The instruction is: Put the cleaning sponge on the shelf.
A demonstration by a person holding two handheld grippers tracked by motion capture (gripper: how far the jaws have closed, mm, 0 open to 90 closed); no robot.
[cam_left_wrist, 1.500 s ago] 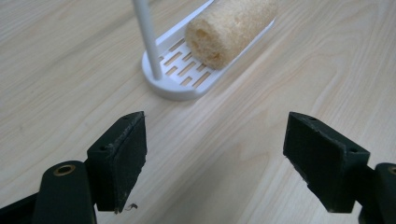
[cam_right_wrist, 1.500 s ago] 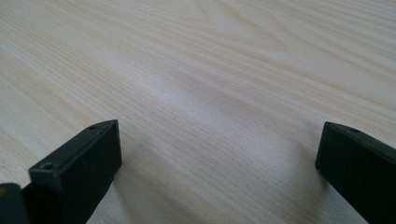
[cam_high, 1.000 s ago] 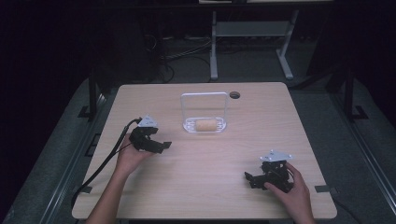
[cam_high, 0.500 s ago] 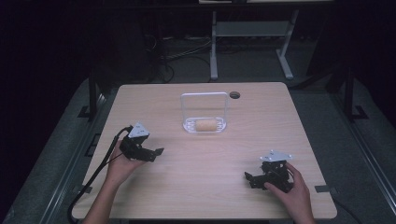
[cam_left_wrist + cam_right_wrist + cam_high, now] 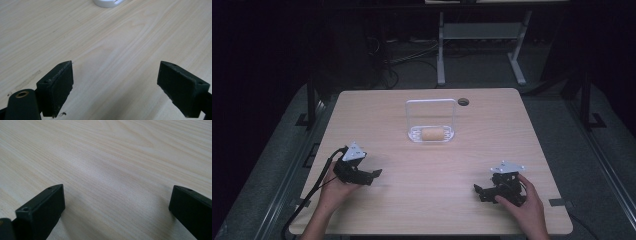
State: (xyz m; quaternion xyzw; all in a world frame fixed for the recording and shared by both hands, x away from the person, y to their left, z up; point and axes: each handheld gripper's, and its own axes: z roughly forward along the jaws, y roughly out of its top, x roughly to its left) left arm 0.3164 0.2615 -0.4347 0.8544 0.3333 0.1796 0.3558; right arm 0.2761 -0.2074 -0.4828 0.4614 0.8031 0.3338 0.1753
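The left gripper was held at the lower left of the frame, the right gripper at the lower right; both jaws were spread wide and empty. The roll was seated in the clear tray at the worktop centre, well apart from both.

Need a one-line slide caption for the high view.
Both grippers, left and right, rest open on the table, apart from the clear basket holding a bread roll.

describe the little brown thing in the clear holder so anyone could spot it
On the wooden table, look toward the far middle for a clear tray with a tall loop handle. The tan bread-like roll lies inside it, the only rounded brown item there.
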